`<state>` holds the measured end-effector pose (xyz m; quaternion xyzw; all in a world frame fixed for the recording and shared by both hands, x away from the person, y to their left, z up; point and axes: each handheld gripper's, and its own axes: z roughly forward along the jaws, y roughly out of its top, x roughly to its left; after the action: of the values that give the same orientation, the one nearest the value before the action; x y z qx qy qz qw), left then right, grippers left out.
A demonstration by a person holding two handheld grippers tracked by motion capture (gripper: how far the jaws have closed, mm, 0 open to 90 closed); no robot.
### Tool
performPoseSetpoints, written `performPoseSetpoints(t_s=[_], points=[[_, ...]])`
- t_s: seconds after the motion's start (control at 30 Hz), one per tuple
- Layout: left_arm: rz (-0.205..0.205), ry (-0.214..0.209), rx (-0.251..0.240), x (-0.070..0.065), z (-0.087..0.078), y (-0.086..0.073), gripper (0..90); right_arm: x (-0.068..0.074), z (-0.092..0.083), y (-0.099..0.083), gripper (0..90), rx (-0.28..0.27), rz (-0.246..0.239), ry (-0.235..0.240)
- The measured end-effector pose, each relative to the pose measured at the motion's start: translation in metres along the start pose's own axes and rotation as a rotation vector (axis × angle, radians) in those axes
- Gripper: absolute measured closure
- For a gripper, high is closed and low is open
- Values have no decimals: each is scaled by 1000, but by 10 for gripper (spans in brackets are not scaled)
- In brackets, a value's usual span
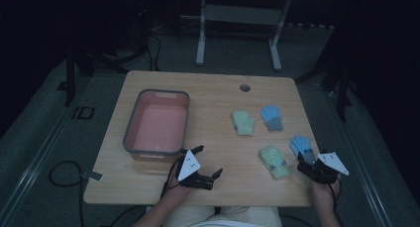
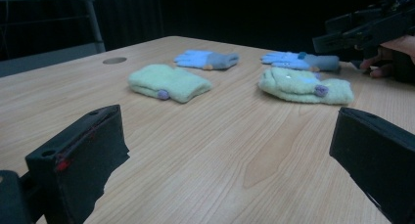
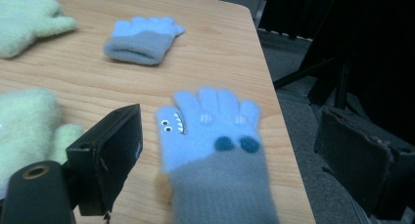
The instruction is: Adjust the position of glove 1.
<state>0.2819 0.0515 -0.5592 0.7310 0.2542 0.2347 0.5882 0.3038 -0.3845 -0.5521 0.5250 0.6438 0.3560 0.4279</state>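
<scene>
no readable text, label, brand or number anywhere in these views.

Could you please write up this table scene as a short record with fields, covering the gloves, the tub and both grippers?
surface: light wooden table
container: pink plastic tub with grey rim, at the left of the high view, nothing seen inside
gloves: two pale green knitted gloves; two blue knitted gloves with grey cuffs
left hand-held gripper: open, holding nothing
right hand-held gripper: open, jaws either side of the nearer blue glove, not pressing on it
</scene>
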Motion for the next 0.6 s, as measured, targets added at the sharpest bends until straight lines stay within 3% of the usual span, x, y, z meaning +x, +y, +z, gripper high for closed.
performPoseSetpoints(t_s=[0.17, 0.4, 0.6], points=[[6, -2, 3, 0, 0, 0, 1, 0, 0, 0, 110, -1, 1, 4], [30, -3, 4, -3, 1, 0, 1, -2, 1, 0, 110, 18, 20, -51], [42, -21, 10, -4, 1, 1, 1, -3, -1, 0, 110, 30, 27, -70]])
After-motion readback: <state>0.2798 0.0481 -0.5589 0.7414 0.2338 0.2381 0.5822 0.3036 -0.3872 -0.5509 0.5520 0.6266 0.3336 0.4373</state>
